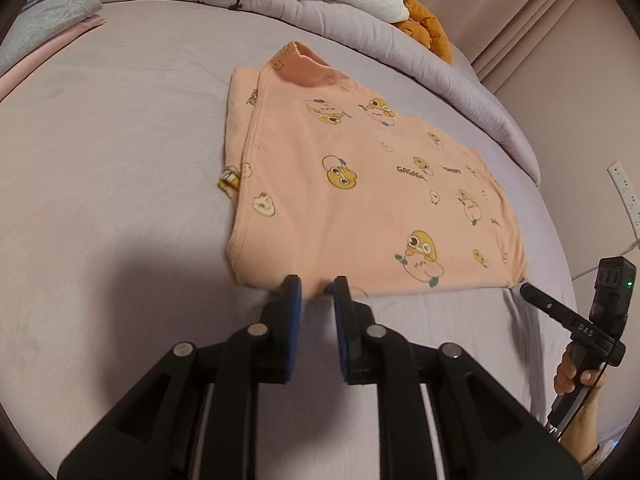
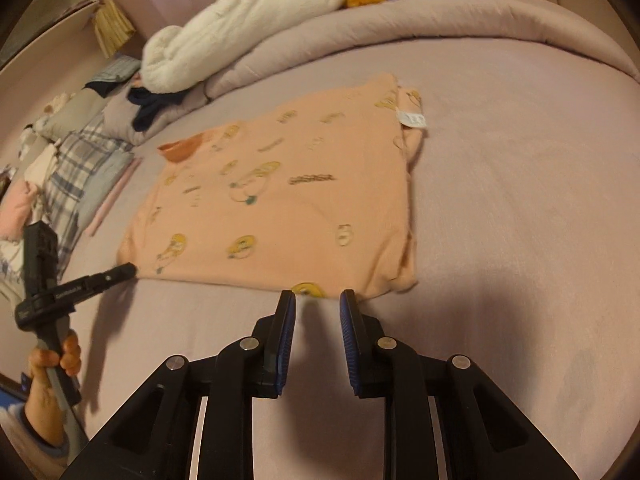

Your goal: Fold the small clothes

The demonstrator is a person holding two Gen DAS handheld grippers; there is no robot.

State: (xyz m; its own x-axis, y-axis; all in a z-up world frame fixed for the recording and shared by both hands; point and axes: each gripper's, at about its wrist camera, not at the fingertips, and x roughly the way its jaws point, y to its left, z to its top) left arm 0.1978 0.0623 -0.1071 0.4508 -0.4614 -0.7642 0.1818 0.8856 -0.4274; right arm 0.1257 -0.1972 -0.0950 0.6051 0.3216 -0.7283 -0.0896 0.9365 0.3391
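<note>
Peach shirt (image 1: 360, 184) is lying flat on the bed (image 1: 120, 160), partly folded, sides turned in, collar at the far end.

I am bringing my left tongs (image 1: 316, 284) up to the near hem. Jaws are parted by a narrow gap with nothing between them, tips just touching the cloth edge.

My right tongs (image 2: 318, 298) are sitting at the same hem toward the other corner, a little wider apart, also holding nothing.

Both sets are lining up along one edge, probably so I can lift the hem evenly and fold it toward the collar.
</note>
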